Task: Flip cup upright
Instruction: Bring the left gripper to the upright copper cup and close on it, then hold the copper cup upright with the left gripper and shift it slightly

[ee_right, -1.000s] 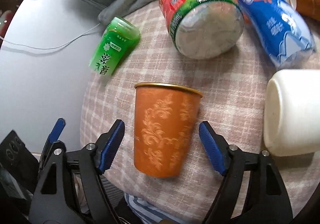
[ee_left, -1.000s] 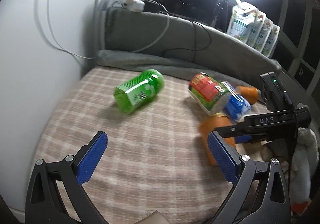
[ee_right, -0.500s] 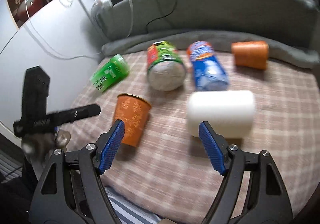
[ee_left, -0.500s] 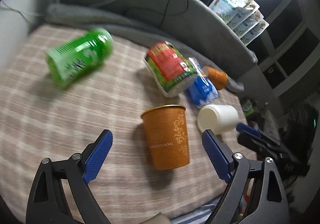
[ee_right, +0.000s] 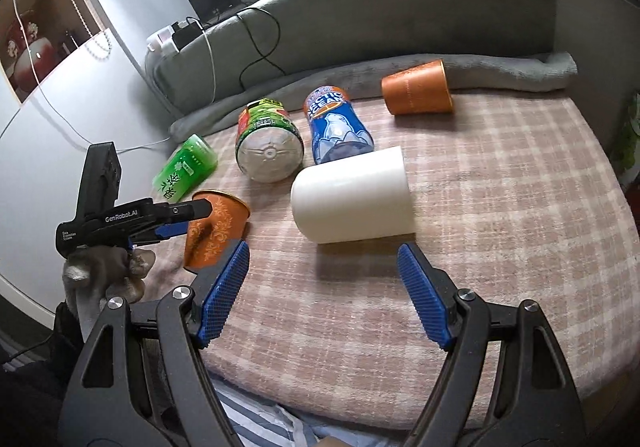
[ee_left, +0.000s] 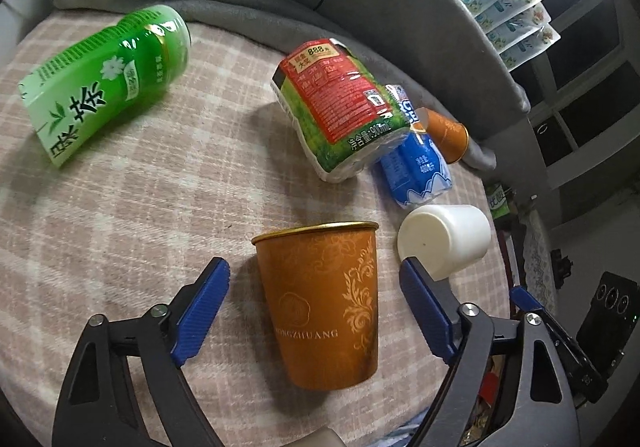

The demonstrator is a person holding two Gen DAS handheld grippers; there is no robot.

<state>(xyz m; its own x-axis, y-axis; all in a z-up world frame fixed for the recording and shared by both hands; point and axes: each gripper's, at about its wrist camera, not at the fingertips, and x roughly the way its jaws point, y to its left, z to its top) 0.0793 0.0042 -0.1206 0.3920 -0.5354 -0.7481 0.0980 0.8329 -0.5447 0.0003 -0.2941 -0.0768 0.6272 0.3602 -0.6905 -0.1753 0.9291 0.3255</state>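
An orange patterned cup (ee_left: 324, 307) stands upright on the checked blanket, between the open fingers of my left gripper (ee_left: 316, 311), which do not touch it. It also shows in the right wrist view (ee_right: 214, 233). A white cup (ee_right: 352, 197) lies on its side, just beyond my open, empty right gripper (ee_right: 322, 295); it also shows in the left wrist view (ee_left: 444, 241). A second orange cup (ee_right: 416, 89) lies on its side at the back. The left gripper (ee_right: 188, 219) is seen from the right wrist view beside the orange cup.
A green tea bottle (ee_left: 104, 79), a red-and-green bottle (ee_left: 340, 107) and a blue bottle (ee_left: 416, 167) lie on the blanket (ee_right: 500, 207). A grey padded wall (ee_right: 400, 15) with cables runs along the back. The blanket's front edge is near both grippers.
My right gripper has let go of the upright orange cup and swung right to face the white cup. My left gripper has moved in around the orange cup.
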